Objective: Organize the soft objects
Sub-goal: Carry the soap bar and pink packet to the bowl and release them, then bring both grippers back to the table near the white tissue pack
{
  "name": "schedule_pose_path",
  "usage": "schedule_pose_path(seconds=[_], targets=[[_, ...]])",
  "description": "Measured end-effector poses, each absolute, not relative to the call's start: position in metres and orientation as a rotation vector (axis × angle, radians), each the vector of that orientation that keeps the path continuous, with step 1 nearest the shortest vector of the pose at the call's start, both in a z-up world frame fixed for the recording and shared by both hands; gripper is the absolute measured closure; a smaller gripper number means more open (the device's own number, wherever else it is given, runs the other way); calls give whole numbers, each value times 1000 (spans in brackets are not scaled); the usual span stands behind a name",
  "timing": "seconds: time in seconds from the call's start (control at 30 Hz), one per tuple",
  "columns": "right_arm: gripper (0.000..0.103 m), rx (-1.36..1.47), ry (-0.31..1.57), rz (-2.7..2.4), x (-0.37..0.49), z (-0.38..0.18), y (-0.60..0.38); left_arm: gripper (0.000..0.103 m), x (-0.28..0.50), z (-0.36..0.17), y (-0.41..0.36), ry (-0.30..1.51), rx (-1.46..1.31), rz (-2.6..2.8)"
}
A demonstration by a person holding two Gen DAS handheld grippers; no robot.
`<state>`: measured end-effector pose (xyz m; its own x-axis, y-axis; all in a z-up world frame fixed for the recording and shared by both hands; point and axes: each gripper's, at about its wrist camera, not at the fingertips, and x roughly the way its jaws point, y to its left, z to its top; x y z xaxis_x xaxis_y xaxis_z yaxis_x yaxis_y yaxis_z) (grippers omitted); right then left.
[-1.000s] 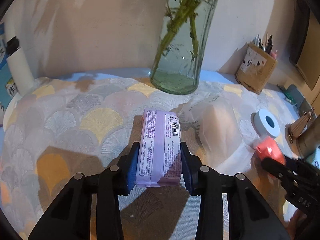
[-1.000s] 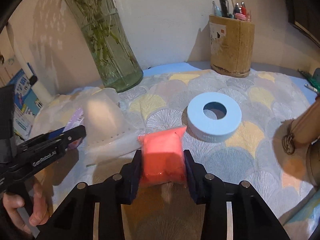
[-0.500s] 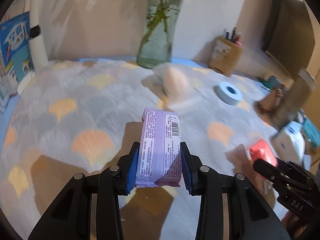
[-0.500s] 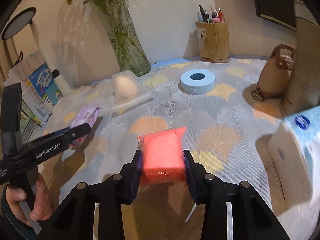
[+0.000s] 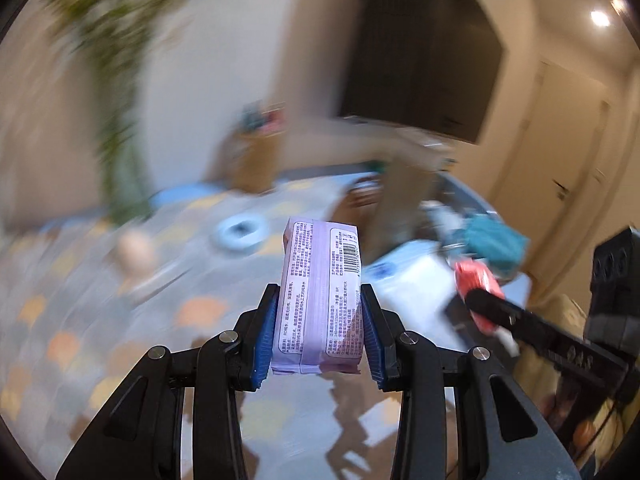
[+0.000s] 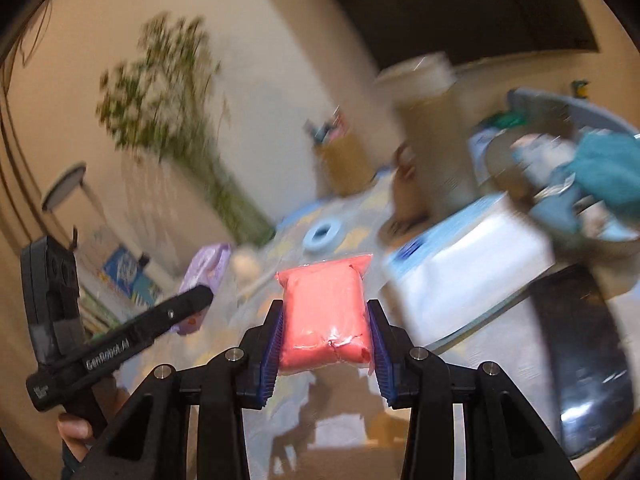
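Left wrist view: left gripper clamps the purple wipes pack; right gripper grips the pink pouch. Both lifted, neither yet in the blue basin.

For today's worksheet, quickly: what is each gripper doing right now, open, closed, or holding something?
Left gripper: closed on the purple wipes pack.
Right gripper: closed on the pink soft packet.

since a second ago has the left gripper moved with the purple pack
Yes. The left gripper, shut on the purple pack, swung right, away from the vase toward the white tissue pack.
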<state>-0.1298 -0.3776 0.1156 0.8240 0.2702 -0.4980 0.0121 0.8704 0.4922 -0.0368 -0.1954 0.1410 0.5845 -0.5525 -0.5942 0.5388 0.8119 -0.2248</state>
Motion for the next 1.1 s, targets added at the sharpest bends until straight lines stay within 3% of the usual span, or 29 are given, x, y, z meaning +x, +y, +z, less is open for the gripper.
schedule_pose_path(seconds=[0.23,0.53,0.63,0.7,0.73,0.87,1.1], targets=[[64,629,499,-115,-159,151,-499,67,-38,169,-327,681,70,-848],[64,649,560,-329,-138,140,-593,67,-16,128,-452,680,226,-861],[64,619,599,-356,-127,130,-601,61,-10,117,-468,678,236,-851],[64,611,643,-332,-118,120,-606,34,-10,110,-476,693,267,-850],[63,617,661,-313,-115,116,-607,31,-11,108,-477,695,281,-855],[48,684,679,-263,-125,101,-613,29,-25,110,-469,660,311,-875],[47,740,634,-256,-153,111,-615,29,-43,137,-423,585,310,-863]])
